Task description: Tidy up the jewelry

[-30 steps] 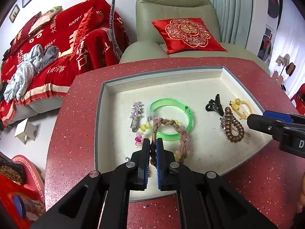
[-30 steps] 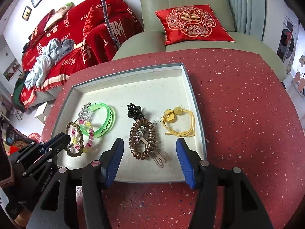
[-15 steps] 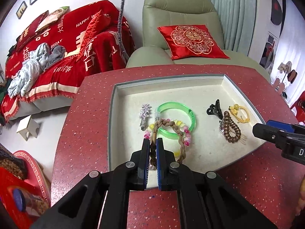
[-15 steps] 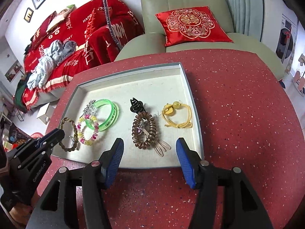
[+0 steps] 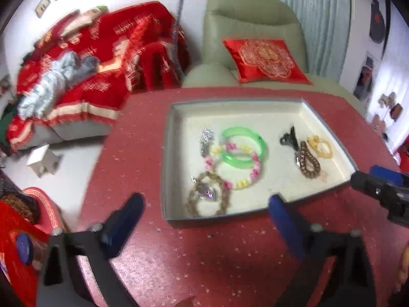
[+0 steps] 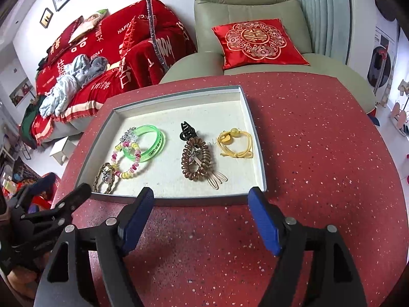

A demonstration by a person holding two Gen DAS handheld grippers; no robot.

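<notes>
A white tray holds the jewelry. A braided brown band lies free in its near left corner, beside a pink and yellow bead bracelet, a green bangle and a silver clip. To the right lie a black claw clip, a brown spiral tie and a yellow tie. My left gripper hovers just short of the tray's near rim, jaws opening wide, nothing between them. My right gripper is also opening and empty.
The tray sits on a red speckled table. A green armchair with a red cushion stands behind it, and a red-covered sofa is at the back left. The right gripper's fingers reach in at the tray's right corner.
The left gripper let go of the braided band and opened wide; the band now lies in the tray. Both grippers drew back from the tray, and the right jaws widened.
</notes>
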